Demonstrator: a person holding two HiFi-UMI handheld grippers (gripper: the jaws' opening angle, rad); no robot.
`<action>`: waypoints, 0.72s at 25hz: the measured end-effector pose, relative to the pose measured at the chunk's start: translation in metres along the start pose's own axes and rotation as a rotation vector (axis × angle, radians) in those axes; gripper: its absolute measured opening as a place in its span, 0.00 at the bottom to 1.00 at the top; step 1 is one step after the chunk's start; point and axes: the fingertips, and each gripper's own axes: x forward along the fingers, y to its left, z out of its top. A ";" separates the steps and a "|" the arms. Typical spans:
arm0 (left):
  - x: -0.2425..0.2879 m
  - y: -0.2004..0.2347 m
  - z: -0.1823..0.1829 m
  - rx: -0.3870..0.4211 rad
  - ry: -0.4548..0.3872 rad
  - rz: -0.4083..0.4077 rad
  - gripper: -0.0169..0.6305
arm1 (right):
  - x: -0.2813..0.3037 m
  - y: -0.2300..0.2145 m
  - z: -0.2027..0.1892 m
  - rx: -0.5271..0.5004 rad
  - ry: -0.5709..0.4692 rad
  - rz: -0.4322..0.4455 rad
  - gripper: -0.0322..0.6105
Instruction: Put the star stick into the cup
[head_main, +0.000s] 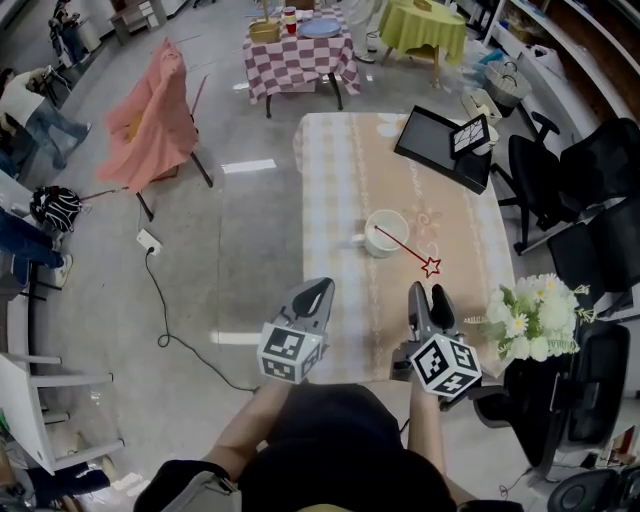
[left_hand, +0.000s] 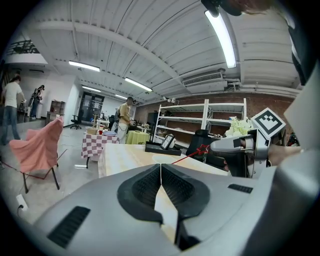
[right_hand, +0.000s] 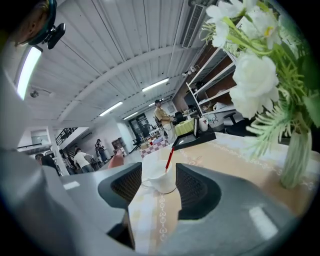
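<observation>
The star stick (head_main: 405, 250) rests in the white cup (head_main: 385, 232) on the table (head_main: 340, 170), its shaft propped on the rim. Placement appears complete. Both grippers are held clear of the cup. The right gripper (head_main: 428, 298) has its jaws apart and empty. The left gripper (head_main: 318, 292) has its jaws closed together on nothing.

You're standing in an open lab hall: concrete floor (head_main: 240, 230) is spreading left of the long table (head_main: 340, 170), office chairs (head_main: 600, 160) are crowding its right, metal shelving (left_hand: 200, 117) (brick wall (left_hand: 265, 101) behind) is rising beyond it.
</observation>
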 end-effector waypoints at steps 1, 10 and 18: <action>-0.002 -0.001 0.000 0.001 -0.001 -0.001 0.05 | -0.002 0.001 0.000 -0.001 -0.005 0.001 0.36; -0.016 -0.002 0.005 0.008 -0.030 0.002 0.05 | -0.011 0.028 -0.005 -0.016 -0.022 0.058 0.36; -0.038 0.013 0.013 0.004 -0.070 0.061 0.05 | -0.006 0.060 -0.004 -0.047 -0.052 0.119 0.29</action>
